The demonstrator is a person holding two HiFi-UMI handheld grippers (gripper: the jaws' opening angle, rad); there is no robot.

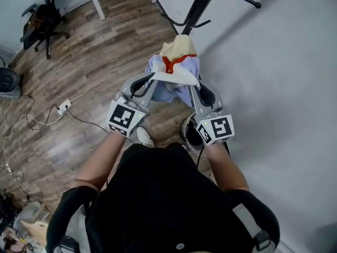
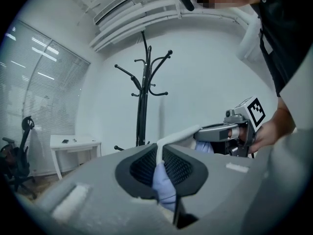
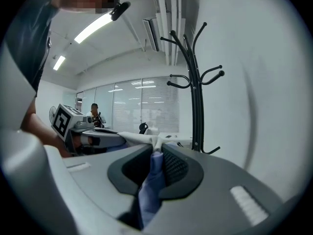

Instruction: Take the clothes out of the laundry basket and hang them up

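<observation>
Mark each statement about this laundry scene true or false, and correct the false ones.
1. The left gripper and the right gripper are both shut on the same garment. True.
2. The garment already hangs on the coat rack. False: it is stretched between the two grippers, and the hooks that show are bare.
3. The coat rack is black. True.
4. The floor is carpeted. False: it is wood planking.
</observation>
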